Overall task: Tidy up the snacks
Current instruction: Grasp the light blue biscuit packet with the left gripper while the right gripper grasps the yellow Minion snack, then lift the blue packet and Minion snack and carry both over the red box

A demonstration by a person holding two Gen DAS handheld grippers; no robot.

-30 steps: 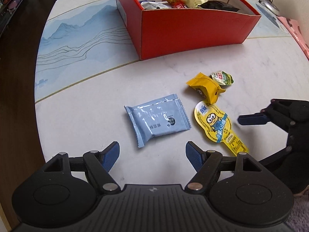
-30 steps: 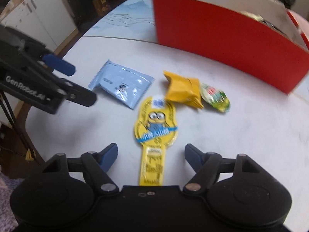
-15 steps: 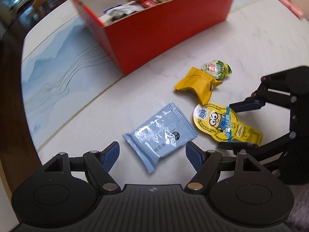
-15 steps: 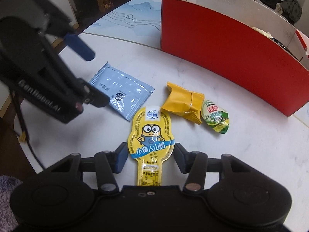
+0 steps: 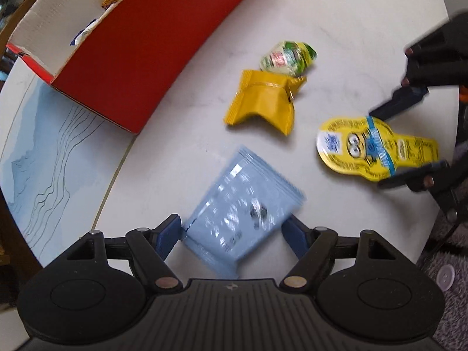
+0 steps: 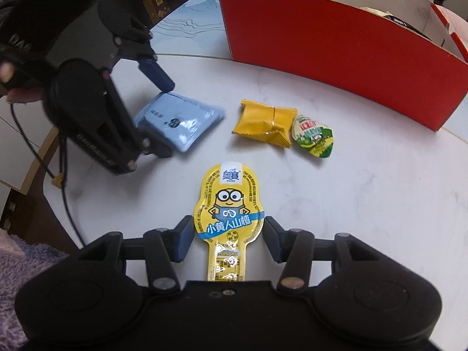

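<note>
A light blue packet lies flat on the white table. My left gripper points straight down over it, open, one finger on each side of the packet. A yellow minion snack pack lies nearer the table's edge. My right gripper is shut on it, pads against its two side edges. A folded yellow wrapper and a green jelly cup touch each other in front of the red box.
The red box holds several snacks and stands at the back of the table. A pale blue landscape pattern covers the tabletop beside it. The rounded table edge runs close behind both grippers. A purple fleecy sleeve shows at the lower left.
My left gripper rolled and sank over the blue packet, which now sits between its fingers. My right gripper's fingers came in against the sides of the minion pack.
</note>
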